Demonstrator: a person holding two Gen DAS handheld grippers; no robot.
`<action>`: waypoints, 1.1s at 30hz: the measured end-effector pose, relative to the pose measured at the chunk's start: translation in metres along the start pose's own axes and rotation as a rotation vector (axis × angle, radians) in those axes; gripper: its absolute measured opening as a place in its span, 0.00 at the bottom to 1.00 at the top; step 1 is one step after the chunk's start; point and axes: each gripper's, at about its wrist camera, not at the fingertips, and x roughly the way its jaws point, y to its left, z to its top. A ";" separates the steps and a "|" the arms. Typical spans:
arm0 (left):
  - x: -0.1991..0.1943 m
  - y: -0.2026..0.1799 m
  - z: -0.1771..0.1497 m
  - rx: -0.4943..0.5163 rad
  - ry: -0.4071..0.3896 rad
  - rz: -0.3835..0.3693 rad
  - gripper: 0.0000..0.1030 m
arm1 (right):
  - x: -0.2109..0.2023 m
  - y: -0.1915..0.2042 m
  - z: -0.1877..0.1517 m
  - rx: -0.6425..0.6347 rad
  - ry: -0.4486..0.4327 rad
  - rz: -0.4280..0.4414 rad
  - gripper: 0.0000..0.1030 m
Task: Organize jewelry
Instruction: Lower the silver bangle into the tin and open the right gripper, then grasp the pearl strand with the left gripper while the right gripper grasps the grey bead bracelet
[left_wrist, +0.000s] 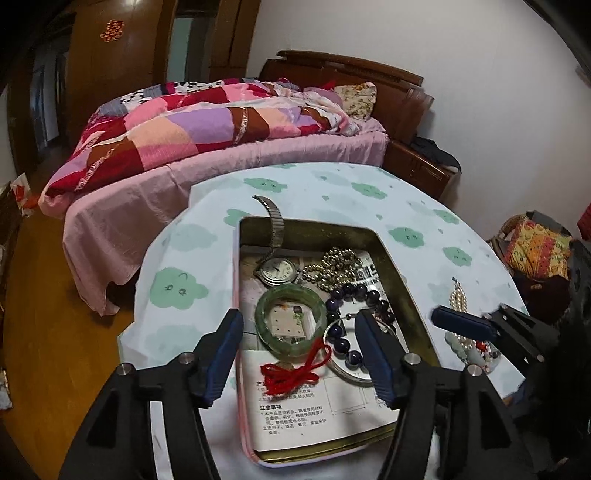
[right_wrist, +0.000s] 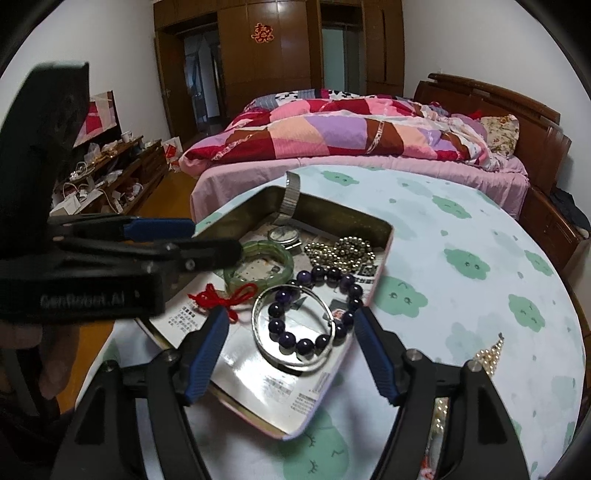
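Both my tongs, left and right, gape empty over the tin; most jewelry lies inside, but pearls remain on the tabletop.

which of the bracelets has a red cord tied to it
The green jade bangle, lying in the tin near the watch. The red cord is knotted on its rim; the purple bead bracelet and the silver bangle have none.
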 end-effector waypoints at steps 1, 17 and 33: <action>0.000 0.001 0.000 -0.008 -0.003 0.005 0.62 | -0.004 -0.003 -0.002 0.008 -0.006 -0.006 0.71; -0.004 -0.033 -0.013 0.074 -0.049 0.096 0.68 | -0.090 -0.131 -0.080 0.375 -0.025 -0.255 0.71; 0.002 -0.099 -0.020 0.220 -0.032 0.008 0.68 | -0.065 -0.138 -0.096 0.411 0.029 -0.147 0.29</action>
